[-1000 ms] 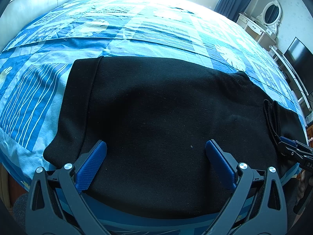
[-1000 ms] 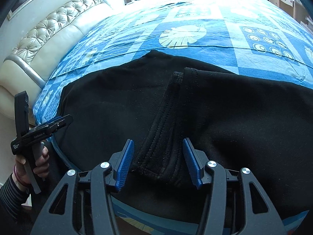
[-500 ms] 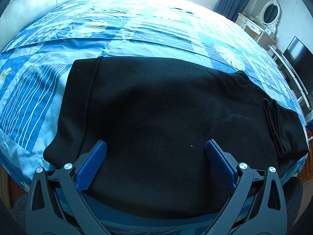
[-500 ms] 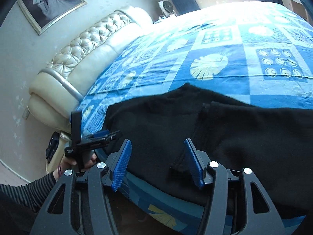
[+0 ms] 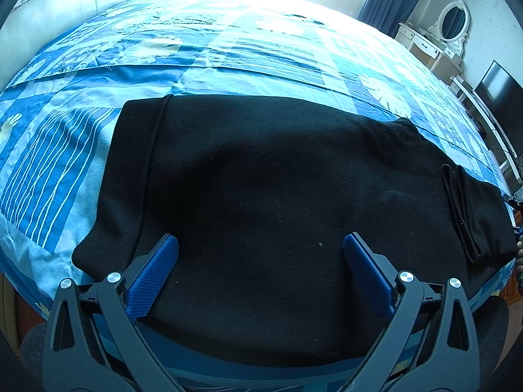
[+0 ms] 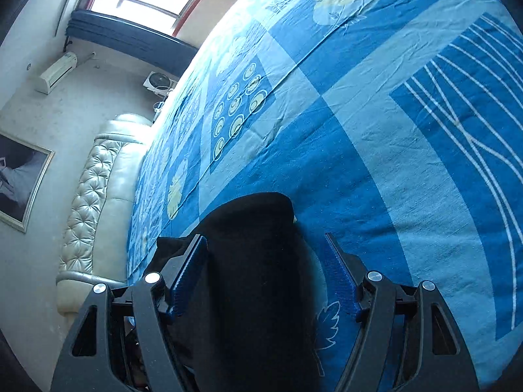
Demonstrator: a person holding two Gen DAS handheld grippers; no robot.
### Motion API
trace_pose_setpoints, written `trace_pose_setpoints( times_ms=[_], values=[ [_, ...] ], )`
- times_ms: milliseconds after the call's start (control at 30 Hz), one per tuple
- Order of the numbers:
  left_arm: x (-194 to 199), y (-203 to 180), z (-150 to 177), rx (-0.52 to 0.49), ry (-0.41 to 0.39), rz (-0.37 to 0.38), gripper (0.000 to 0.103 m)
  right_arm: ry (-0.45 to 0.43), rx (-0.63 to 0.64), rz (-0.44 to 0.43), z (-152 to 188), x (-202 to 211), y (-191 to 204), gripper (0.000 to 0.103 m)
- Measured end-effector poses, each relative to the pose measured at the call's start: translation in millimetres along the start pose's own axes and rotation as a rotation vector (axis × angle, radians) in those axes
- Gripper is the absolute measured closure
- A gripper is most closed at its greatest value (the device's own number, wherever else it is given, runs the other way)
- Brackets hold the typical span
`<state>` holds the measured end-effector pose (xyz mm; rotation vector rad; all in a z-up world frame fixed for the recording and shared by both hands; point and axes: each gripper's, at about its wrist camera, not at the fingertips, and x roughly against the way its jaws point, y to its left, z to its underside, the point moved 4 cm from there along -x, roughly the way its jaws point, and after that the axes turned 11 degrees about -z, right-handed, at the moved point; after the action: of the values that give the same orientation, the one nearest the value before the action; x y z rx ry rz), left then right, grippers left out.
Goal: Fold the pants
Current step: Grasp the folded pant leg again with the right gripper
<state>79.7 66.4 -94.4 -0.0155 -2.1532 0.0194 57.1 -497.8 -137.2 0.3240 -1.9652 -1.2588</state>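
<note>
Your left gripper hovers wide open over the flat black fabric pants at the near edge of the blue patterned bedspread. Your right gripper, jaws just opening, straddles a pant end unpinched; open bedspread lies beyond.

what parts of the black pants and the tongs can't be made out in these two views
- Left wrist view: near edge of the black fabric pants hidden behind the left tongs.
- Left wrist view: right tongs cut off at the right edge.
- Right wrist view: pants mostly out of frame; the end between the right tongs is too dark.
</note>
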Motion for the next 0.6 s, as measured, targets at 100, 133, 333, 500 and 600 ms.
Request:
trace_pose_setpoints(
  times_ms=[100,133,333,500,600],
  values=[
    [0.6,-0.9,1.0,-0.003,-0.005,-0.004,0.002,-0.005,-0.018,0.022,-0.8,-3.2,-13.2,0.062],
    [0.7,-1.2,1.1,-0.004,-0.006,-0.005,0.002,-0.008,-0.029,0.010,-0.5,-2.9,-17.8,0.068],
    [0.6,-1.7,1.4,-0.005,-0.008,-0.007,0.002,-0.021,-0.050,-0.027,2.5,-3.9,-21.1,0.080],
    [0.5,-1.3,1.3,-0.006,-0.009,-0.007,0.002,-0.025,-0.082,-0.084,6.8,-4.7,-12.0,0.072],
    [0.1,-0.3,1.1,-0.006,-0.008,-0.004,0.002,-0.001,-0.078,-0.097,20.2,-1.2,-3.5,0.064]
  ],
)
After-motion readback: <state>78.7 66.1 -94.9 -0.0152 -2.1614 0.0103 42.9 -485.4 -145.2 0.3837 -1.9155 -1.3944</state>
